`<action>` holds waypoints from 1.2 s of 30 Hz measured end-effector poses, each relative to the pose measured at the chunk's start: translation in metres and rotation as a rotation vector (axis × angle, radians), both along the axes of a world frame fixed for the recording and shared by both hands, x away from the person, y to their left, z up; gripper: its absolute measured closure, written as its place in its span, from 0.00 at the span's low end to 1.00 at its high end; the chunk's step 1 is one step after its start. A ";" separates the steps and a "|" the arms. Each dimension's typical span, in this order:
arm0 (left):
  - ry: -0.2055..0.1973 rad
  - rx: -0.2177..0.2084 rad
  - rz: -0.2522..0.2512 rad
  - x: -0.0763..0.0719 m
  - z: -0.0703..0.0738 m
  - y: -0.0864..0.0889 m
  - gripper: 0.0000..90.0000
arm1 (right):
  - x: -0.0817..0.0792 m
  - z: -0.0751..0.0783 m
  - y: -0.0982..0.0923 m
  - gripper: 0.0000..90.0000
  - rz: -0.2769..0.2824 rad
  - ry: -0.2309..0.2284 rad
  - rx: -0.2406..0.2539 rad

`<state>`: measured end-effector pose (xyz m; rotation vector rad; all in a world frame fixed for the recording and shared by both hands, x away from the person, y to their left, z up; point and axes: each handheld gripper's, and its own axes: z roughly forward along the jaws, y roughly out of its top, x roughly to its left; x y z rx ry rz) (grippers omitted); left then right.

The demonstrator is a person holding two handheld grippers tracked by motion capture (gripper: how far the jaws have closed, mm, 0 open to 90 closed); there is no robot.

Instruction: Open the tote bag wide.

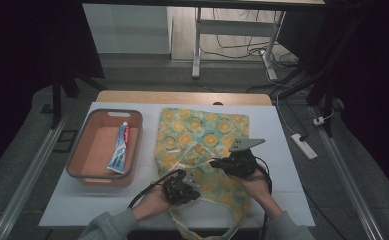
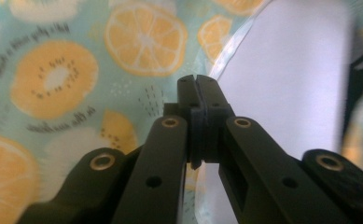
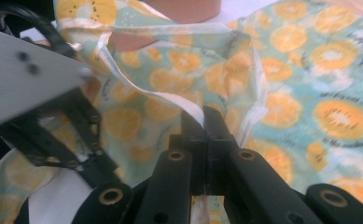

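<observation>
Bag (image 1: 202, 135): long axis away from you, mouth nearest | your left gripper (image 1: 181, 189): clamping bag rim | your right gripper (image 1: 217, 162): clamping bag rim

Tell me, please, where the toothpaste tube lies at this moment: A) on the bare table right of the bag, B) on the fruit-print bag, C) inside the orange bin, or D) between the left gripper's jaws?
C: in the high view the toothpaste tube lies on the floor of the orange bin, left of the fruit-print bag and apart from both grippers.
</observation>
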<state>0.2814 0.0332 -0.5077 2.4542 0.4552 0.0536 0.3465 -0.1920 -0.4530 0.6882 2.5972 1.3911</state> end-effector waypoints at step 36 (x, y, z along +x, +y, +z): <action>-0.079 -0.259 0.142 -0.036 0.050 0.063 0.49 | 0.062 -0.008 -0.018 0.99 -0.241 -0.007 -0.004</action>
